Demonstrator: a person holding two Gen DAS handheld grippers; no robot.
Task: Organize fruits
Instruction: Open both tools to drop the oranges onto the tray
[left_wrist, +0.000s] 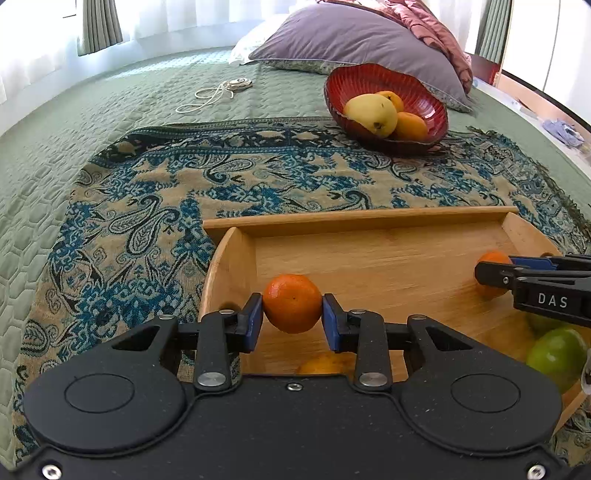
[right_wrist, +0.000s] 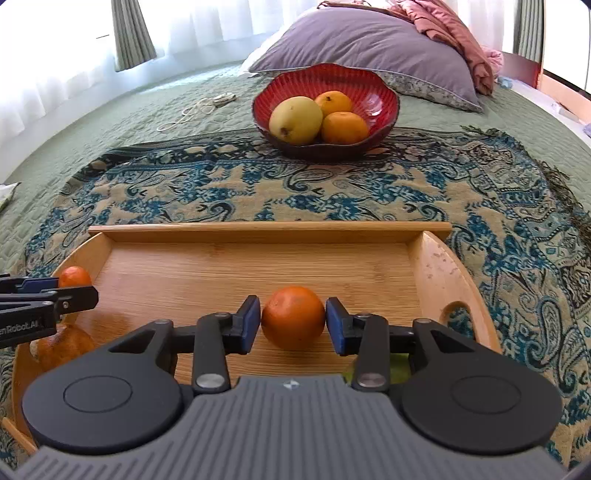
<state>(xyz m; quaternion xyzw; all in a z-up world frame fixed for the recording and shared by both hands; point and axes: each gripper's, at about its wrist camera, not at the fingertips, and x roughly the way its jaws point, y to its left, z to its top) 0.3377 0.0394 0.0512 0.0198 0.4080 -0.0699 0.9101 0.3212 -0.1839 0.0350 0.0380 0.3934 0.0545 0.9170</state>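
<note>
Inside red bowl (right_wrist: 380, 99): mango (right_wrist: 295, 120), two oranges (right_wrist: 344, 127).

place: home bedroom | evidence: quilted bed (left_wrist: 110, 122), pillow (left_wrist: 354, 37) (purple), curtains (left_wrist: 99, 26)

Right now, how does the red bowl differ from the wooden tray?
The red bowl is round, ribbed and deep with a wavy rim; the wooden tray is rectangular, flat-bottomed and low-walled. The red bowl sits farther off near the purple pillow; the wooden tray lies right under both grippers. The red bowl holds a yellow fruit and two oranges, untouched; over the wooden tray each gripper clamps an orange. Both rest on the paisley cloth.
</note>
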